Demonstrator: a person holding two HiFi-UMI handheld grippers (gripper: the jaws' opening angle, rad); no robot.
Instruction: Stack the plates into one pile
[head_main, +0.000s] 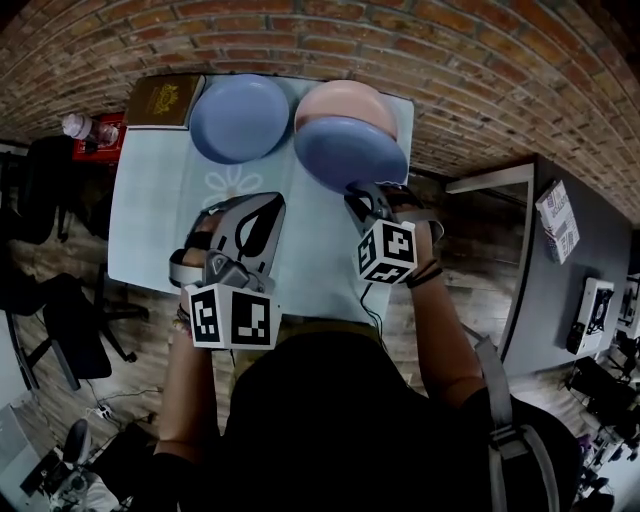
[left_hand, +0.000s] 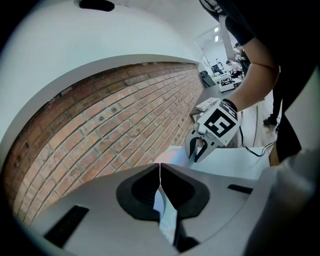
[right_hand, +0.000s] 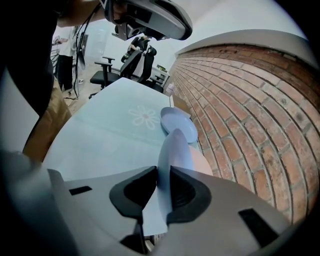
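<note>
My right claw (head_main: 362, 192) is clamped on the near rim of a blue plate (head_main: 350, 150). That plate tilts over the pink plate (head_main: 345, 100) at the upper right of the bench (head_main: 150, 220); I cannot tell whether the two touch. In the right gripper view the rim stands edge-on between the jaws.

My left claw (head_main: 262, 205) hovers near frame centre, jaws together with nothing in them. The other blue plate (head_main: 240, 118) lies flat just left of the pink one, apart from both claws.

A brown book (head_main: 165, 100) sits just beside it at the bench's upper left corner. A red box (head_main: 100, 135) with a bottle (head_main: 76, 125) stands just past that edge. The brick wall (head_main: 400, 40) runs close behind the plates.
</note>
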